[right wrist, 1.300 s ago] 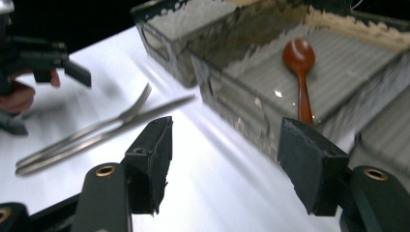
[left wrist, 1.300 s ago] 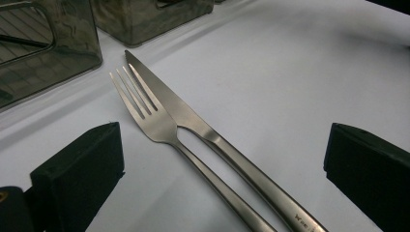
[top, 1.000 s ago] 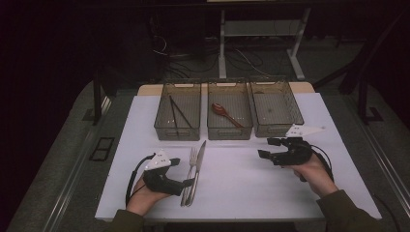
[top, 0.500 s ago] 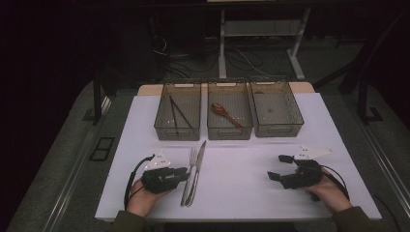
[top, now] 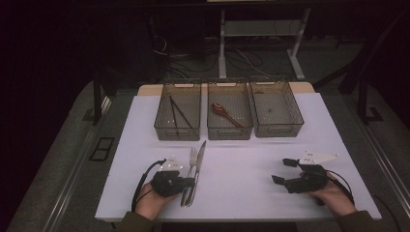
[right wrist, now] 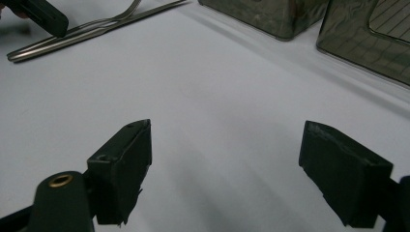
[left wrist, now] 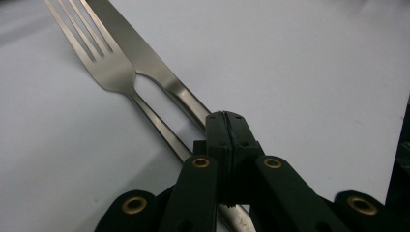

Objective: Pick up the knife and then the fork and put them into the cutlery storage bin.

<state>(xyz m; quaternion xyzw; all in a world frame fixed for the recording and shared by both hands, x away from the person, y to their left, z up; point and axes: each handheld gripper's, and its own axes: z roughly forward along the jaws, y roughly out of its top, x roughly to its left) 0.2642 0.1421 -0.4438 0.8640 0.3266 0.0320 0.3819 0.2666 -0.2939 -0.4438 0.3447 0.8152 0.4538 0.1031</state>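
A steel fork [top: 193,159] and a steel knife [top: 200,152] lie side by side on the white mat [top: 241,193], handles toward me. My left gripper [top: 191,182] sits low over their handles. In the left gripper view its jaws [left wrist: 227,130] have just closed and meet flat. The knife [left wrist: 145,63] handle runs under them, the fork [left wrist: 111,72] handle just to their left, and I see nothing clamped between the pads. My right gripper [top: 280,170] hovers low at the front right, jaws [right wrist: 225,130] just opened wide, bare mat between them.
Three clear bins stand in a row at the back of the mat. The left bin [top: 177,130] holds black chopsticks [top: 179,113], the middle bin [top: 229,131] a red spoon [top: 225,113], and the right bin [top: 278,128] looks empty. Dark floor surrounds the table.
The left gripper's jaws went from wide open to shut over the cutlery handles. The right hand drew back toward the front edge and sank, its jaws spreading wider.
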